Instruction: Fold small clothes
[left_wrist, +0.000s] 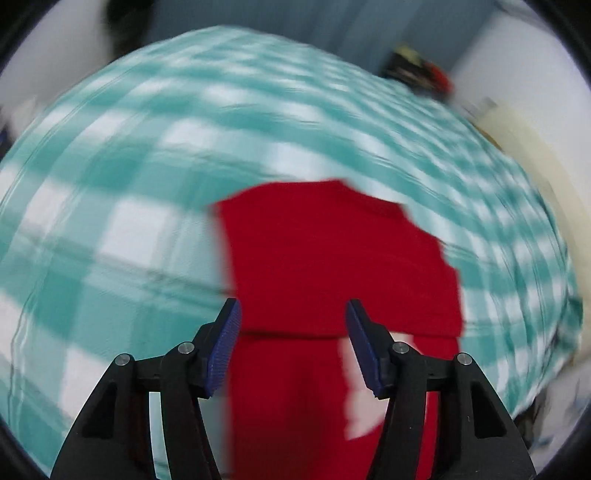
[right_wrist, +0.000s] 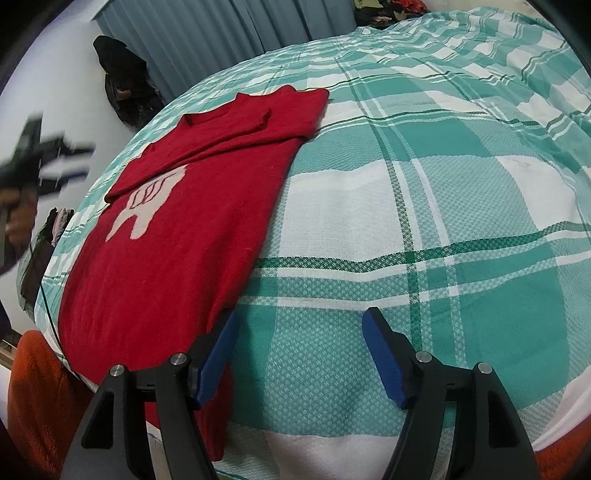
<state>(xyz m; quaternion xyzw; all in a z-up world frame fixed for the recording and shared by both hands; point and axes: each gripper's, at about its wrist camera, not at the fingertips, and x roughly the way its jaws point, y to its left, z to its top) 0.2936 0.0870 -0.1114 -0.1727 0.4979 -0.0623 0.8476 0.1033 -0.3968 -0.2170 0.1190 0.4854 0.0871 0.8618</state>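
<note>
Across the frame's middle a green-checked bedspread (right_wrist: 424, 206) lay before grey curtains (right_wrist: 221, 33); the red sweater (right_wrist: 177, 229) rested left-centre, sleeves folded. Left gripper (left_wrist: 293, 314) and right gripper (right_wrist: 300, 325) stood spread, empty.

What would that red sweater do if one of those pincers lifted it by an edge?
The red sweater would probably droop: it lies limp, one sleeve folded across the chest. Its fuzzy knit likely grips the blue pads rather than slipping. Pushed, it would probably bunch on the checked bedsheet, not slide whole.
</note>
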